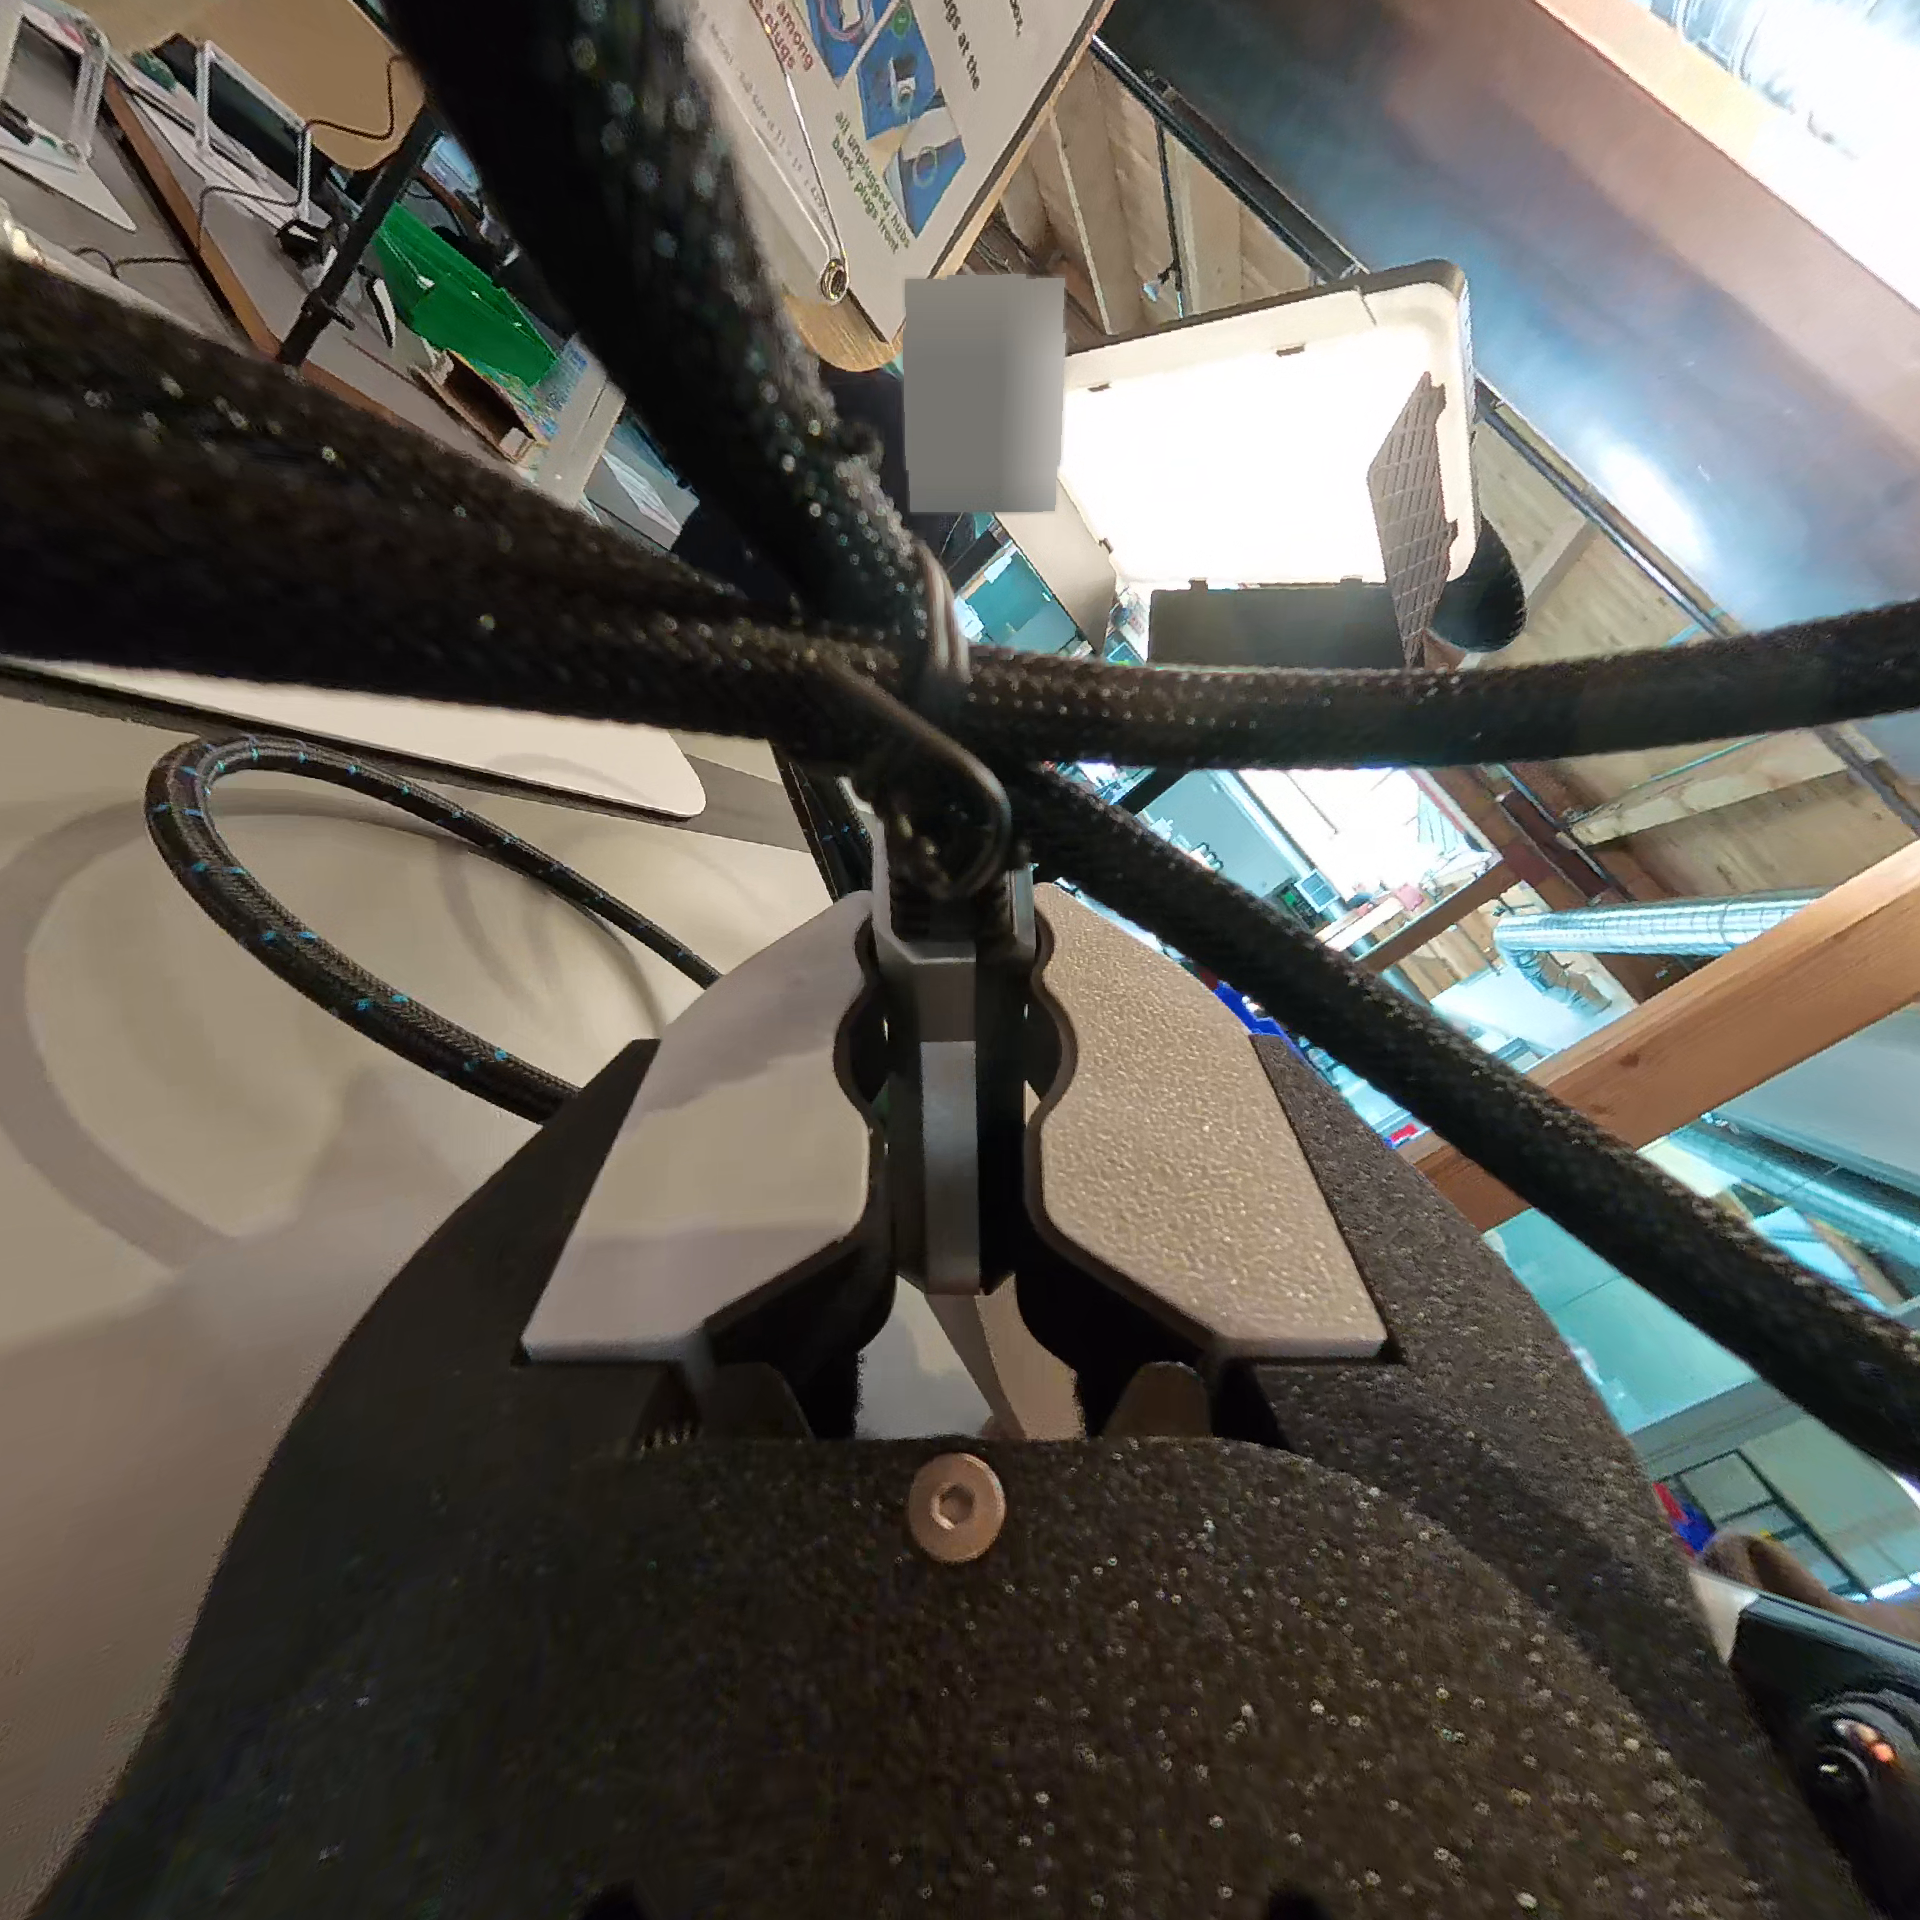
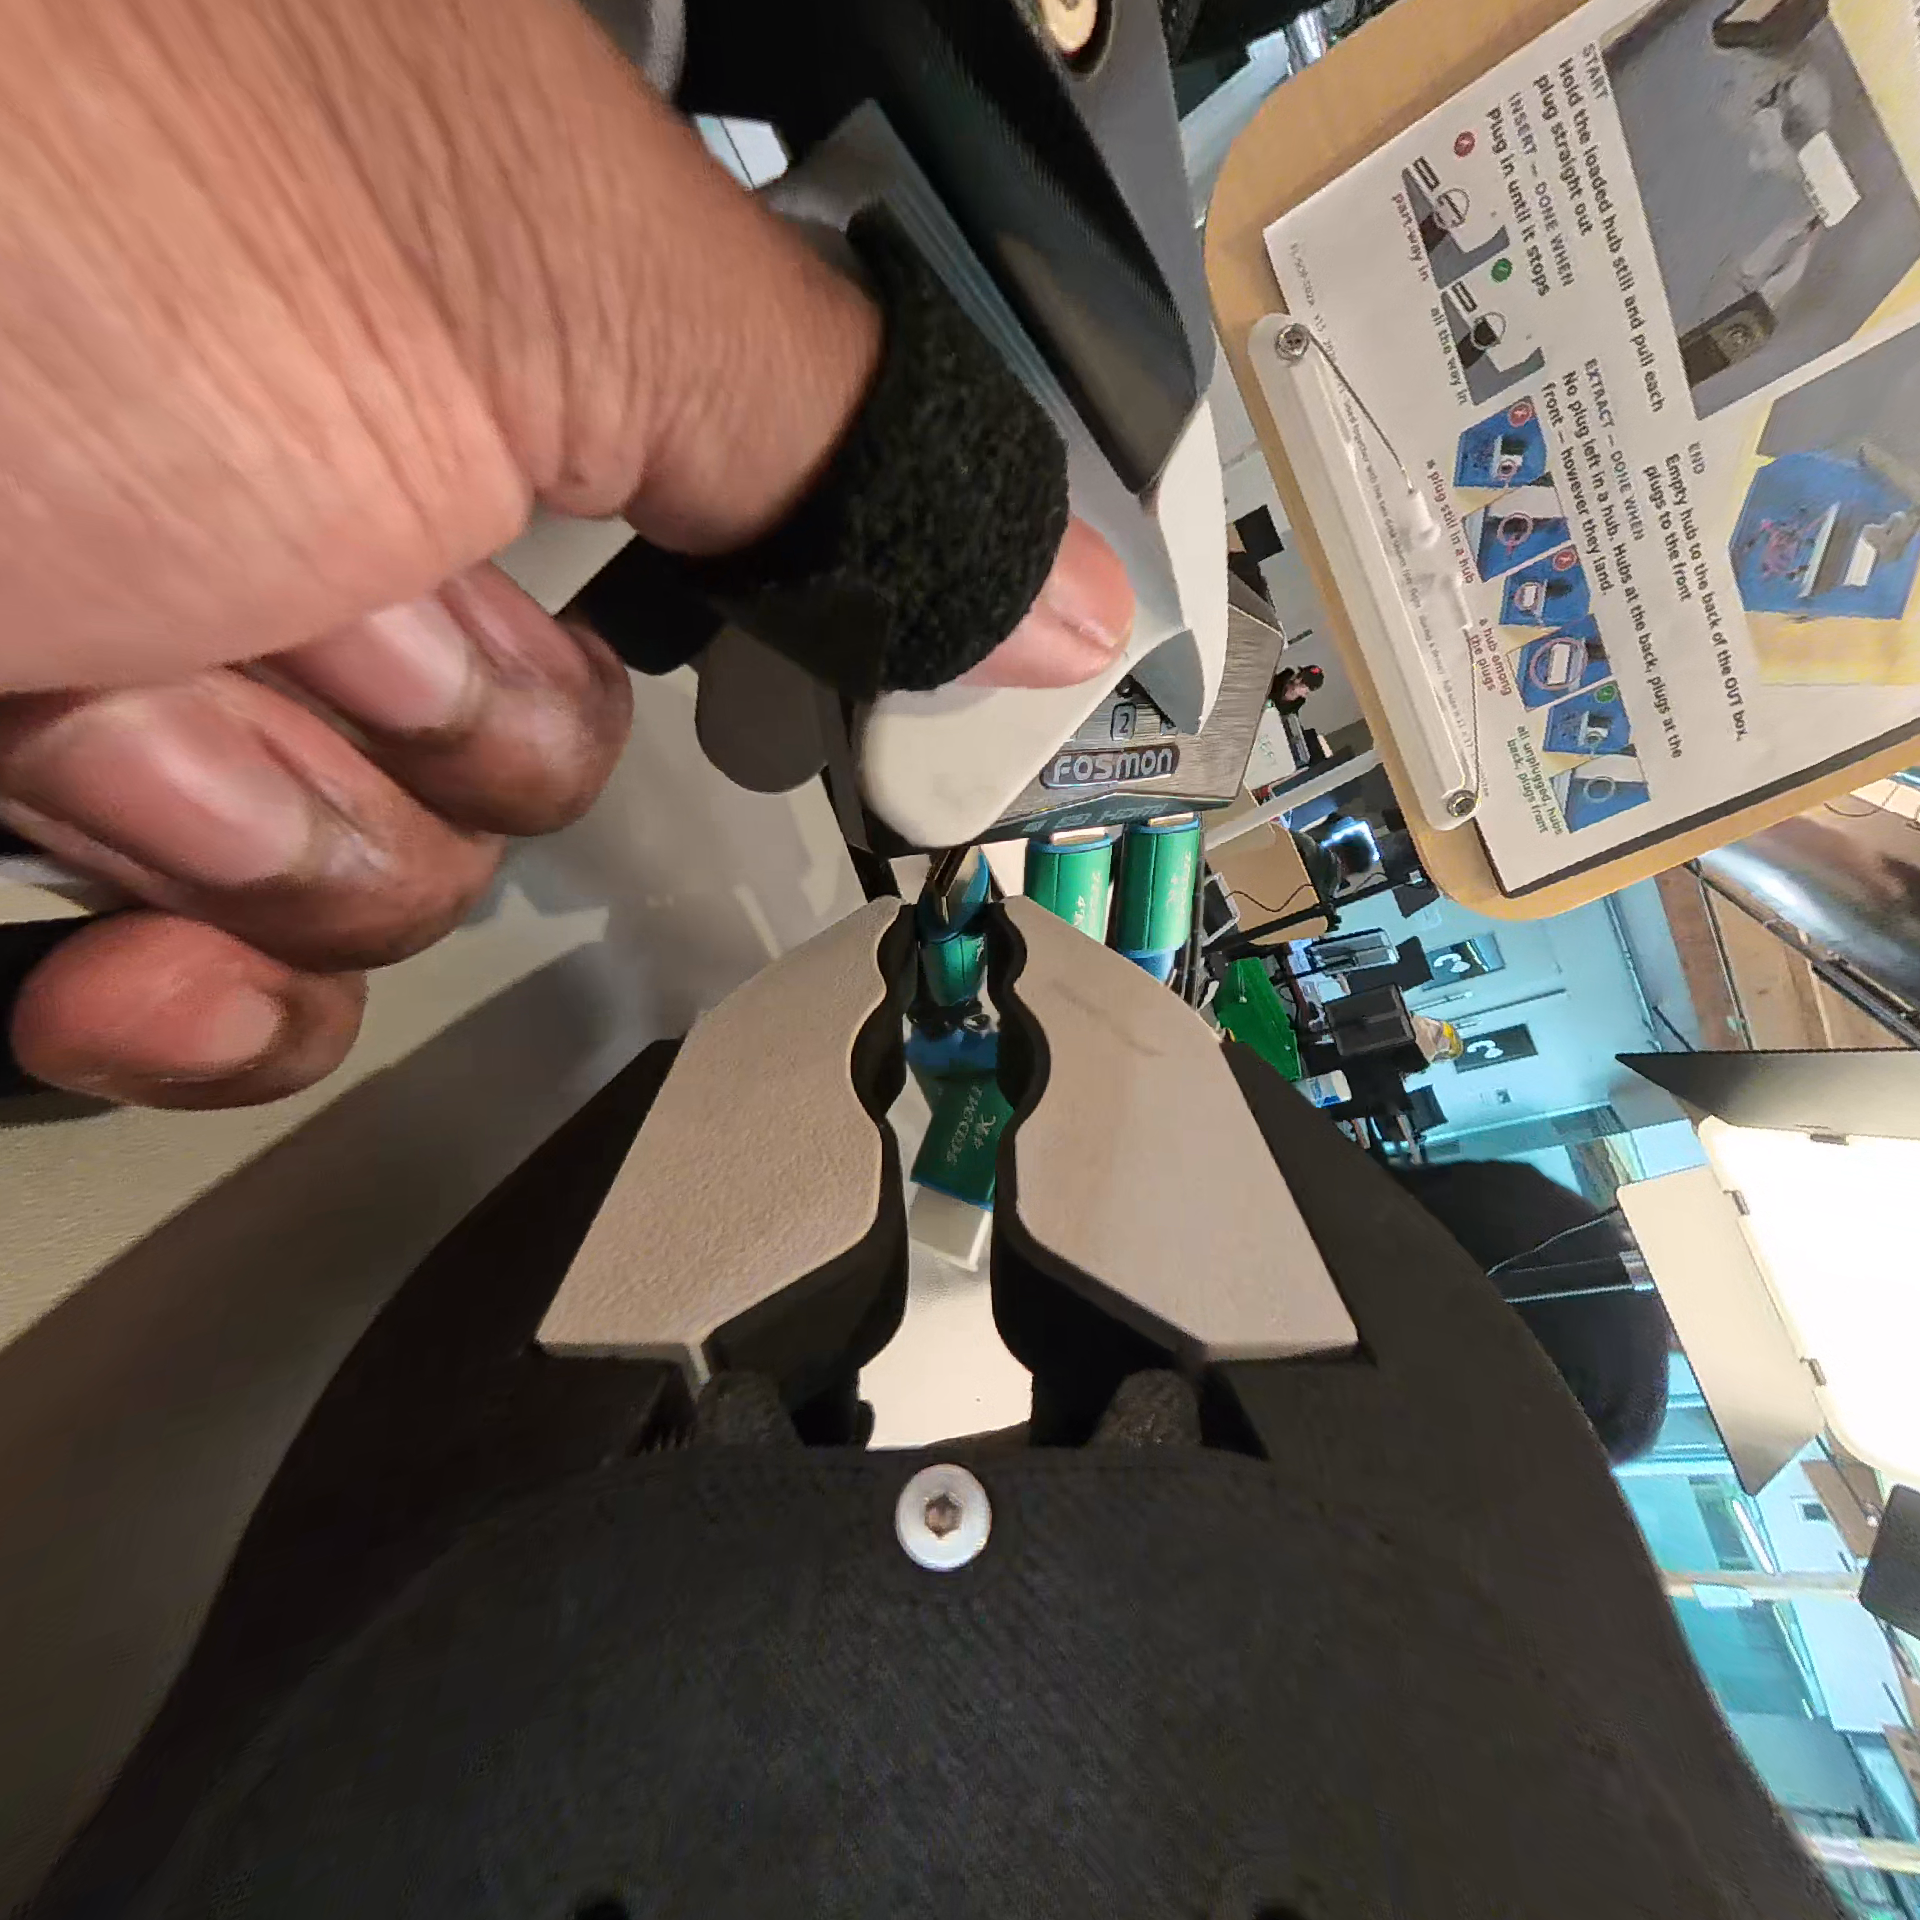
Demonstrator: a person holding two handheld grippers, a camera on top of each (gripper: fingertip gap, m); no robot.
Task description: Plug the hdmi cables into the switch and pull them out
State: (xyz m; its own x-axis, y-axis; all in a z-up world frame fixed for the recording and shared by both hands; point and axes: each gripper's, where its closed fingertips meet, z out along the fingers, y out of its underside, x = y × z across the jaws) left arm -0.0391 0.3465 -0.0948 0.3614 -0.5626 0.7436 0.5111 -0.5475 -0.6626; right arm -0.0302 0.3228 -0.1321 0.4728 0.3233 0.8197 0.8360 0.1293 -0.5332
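Between left tool (image 1: pixel 951 925) pads: dark hub (image 1: pixel 940 1049); right tool (image 2: pixel 951 920) grips green plug (image 2: pixel 951 961).

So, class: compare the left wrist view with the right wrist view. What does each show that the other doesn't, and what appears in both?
Left wrist view only: braided black cables crossing overhead, and the left gripper clamping a dark box-shaped part.

Right wrist view only: a hand, a silver HDMI switch with green plugs in it, and the right gripper closed on another green plug.

Both: the printed instruction sheet on its board and a bright light panel.
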